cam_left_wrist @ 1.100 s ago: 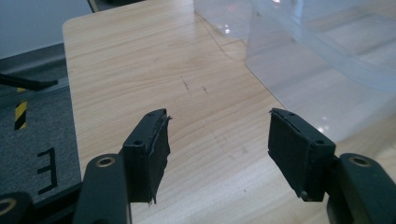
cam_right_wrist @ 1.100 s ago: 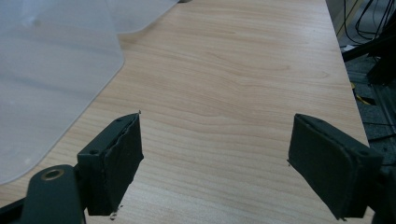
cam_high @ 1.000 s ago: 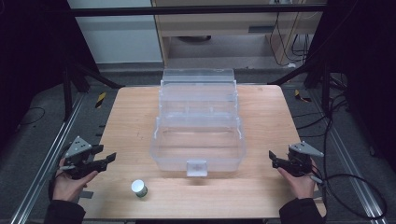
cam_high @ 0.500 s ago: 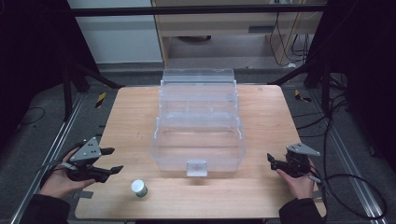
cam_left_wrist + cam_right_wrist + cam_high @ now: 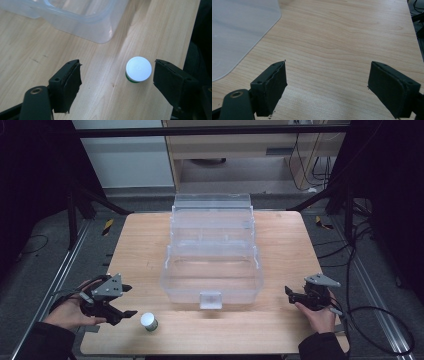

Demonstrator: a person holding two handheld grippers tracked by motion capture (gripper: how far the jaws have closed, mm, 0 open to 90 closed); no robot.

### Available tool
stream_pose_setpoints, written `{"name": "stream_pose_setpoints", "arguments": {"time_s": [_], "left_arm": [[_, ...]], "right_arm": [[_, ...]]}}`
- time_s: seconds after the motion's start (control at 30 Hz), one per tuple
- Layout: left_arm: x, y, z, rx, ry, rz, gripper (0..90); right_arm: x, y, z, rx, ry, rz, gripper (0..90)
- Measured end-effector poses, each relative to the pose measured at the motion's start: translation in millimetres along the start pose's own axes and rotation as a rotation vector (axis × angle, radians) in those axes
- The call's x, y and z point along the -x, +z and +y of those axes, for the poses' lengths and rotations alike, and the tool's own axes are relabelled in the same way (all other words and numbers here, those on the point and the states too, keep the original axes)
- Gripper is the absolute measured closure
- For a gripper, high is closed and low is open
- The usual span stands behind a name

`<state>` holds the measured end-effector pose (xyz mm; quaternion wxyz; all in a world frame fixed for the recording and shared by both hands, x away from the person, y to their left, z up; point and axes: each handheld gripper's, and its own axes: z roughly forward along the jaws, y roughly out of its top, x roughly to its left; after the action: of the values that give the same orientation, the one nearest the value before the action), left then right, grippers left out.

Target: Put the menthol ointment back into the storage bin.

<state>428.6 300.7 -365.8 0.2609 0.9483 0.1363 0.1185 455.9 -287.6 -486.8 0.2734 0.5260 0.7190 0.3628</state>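
- The small white-capped jar (image 5: 138,69) stands upright on the table (image 5: 280,330), between my left gripper's jaws but nearer the right-hand one, not touching either.
- My left gripper (image 5: 117,75) is spread wide, holding nothing; in the high view it (image 5: 125,301) sits just left of the jar (image 5: 148,321), jaws pointing toward it.
- My left hand (image 5: 70,312) holds it low at the table's near left corner, forearm coming in from below.
- The clear plastic box (image 5: 212,270) lies ahead of that gripper, beyond the jar, apart from it.
- My right gripper (image 5: 328,82) is also spread wide and empty over bare wood; my right hand (image 5: 320,315) holds it (image 5: 289,292) just right of the box's near corner.
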Motion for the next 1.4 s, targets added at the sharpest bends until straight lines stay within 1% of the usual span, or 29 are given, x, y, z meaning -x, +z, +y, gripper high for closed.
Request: {"name": "stream_pose_setpoints", "arguments": {"time_s": [0.03, 0.07, 0.1, 0.17, 0.2, 0.27, 0.33, 0.4, 0.43, 0.5, 0.53, 0.57, 0.6, 0.67, 0.7, 0.8, 0.83, 0.9, 0.93, 1.0, 1.07, 1.13, 1.17, 1.27, 1.37, 1.4], "left_arm": [[0.0, 0.0, 0.0, 0.0, 0.0, 0.0, 21.8], [1.8, 3.7, 2.3, -0.023, 0.024, -0.011, 21.9], [2.7, 5.8, 3.2, -0.031, 0.032, -0.022, 22.0], [3.2, 7.3, 3.9, -0.039, 0.037, -0.03, 22.9], [4.7, 11.9, 6.3, -0.064, 0.057, -0.052, 23.6], [5.5, 16.7, 8.4, -0.084, 0.07, -0.063, 23.9], [6.2, 21.4, 10.2, -0.101, 0.083, -0.072, 23.9], [7.5, 27.7, 11.7, -0.117, 0.091, -0.083, 23.9], [7.5, 27.7, 11.7, -0.117, 0.091, -0.083, 24.1], [9.1, 35.1, 13.2, -0.137, 0.102, -0.095, 24.3], [9.8, 38.1, 13.5, -0.145, 0.108, -0.1, 24.5], [9.8, 38.1, 13.5, -0.145, 0.108, -0.1, 24.8], [10.8, 42.0, 13.6, -0.159, 0.117, -0.109, 24.8], [11.8, 44.6, 13.3, -0.161, 0.114, -0.114, 25.2], [12.5, 49.3, 12.5, -0.175, 0.125, -0.121, 25.4], [13.2, 54.1, 11.2, -0.185, 0.129, -0.129, 26.3], [14.0, 58.5, 10.4, -0.198, 0.135, -0.134, 26.6], [14.3, 60.5, 10.0, -0.203, 0.138, -0.139, 27.8], [15.1, 64.1, 9.8, -0.212, 0.145, -0.146, 28.4], [16.0, 67.0, 9.8, -0.216, 0.146, -0.149, 29.2], [16.4, 70.3, 10.4, -0.238, 0.158, -0.149, 30.8], [16.5, 72.5, 10.6, -0.247, 0.162, -0.151, 31.6], [16.9, 73.8, 10.5, -0.249, 0.159, -0.153, 33.0], [16.3, 79.5, 10.7, -0.274, 0.171, -0.159, 36.6], [16.4, 82.6, 10.9, -0.287, 0.171, -0.164, 40.3], [16.4, 84.6, 11.7, -0.3, 0.176, -0.171, 41.9]], "right_arm": [[-0.1, 0.0, -0.1, 0.0, 0.0, 0.0, 15.3], [-0.3, 0.0, 0.0, 0.001, 0.0, 0.001, 15.3], [-0.1, 0.2, -0.1, -0.003, -0.002, 0.002, 15.2], [-0.1, 0.3, -0.2, -0.005, -0.002, 0.002, 15.2], [-0.1, 0.6, -0.3, -0.009, 0.0, 0.006, 15.1], [0.4, 1.0, -0.5, -0.008, -0.008, 0.0, 15.1], [0.1, 0.6, -0.3, -0.009, -0.002, 0.002, 15.1], [0.5, 0.8, -0.3, -0.008, -0.004, -0.001, 15.1], [0.3, 0.5, -0.3, -0.009, -0.002, 0.001, 15.1], [0.6, 1.1, -0.5, -0.009, -0.009, -0.001, 15.1], [0.3, 0.9, -0.4, -0.012, -0.005, 0.002, 15.1], [0.3, 0.9, -0.4, -0.012, -0.005, 0.002, 15.1], [0.3, 1.3, -0.6, -0.014, -0.008, 0.0, 15.1], [0.1, 1.4, -0.6, -0.016, -0.007, 0.002, 15.1], [0.1, 1.5, -0.7, -0.015, -0.008, 0.002, 15.1], [-0.3, 1.9, -0.7, -0.018, -0.007, 0.004, 15.1], [-0.3, 2.2, -0.8, -0.02, -0.009, 0.004, 15.1], [-0.4, 2.4, -0.8, -0.02, -0.01, 0.004, 15.1], [-0.4, 2.8, -0.9, -0.021, -0.015, 0.007, 15.2], [-1.0, 2.6, -0.9, -0.025, -0.008, 0.011, 15.3], [-1.0, 3.0, -1.1, -0.025, -0.012, 0.011, 15.5], [-1.1, 3.1, -1.0, -0.025, -0.011, 0.012, 15.5], [-1.2, 3.2, -0.9, -0.027, -0.009, 0.013, 15.6], [-1.1, 3.8, -1.2, -0.029, -0.017, 0.014, 15.7], [-1.3, 4.1, -1.2, -0.032, -0.017, 0.015, 15.9], [-1.2, 4.2, -1.2, -0.033, -0.018, 0.016, 16.0]]}}
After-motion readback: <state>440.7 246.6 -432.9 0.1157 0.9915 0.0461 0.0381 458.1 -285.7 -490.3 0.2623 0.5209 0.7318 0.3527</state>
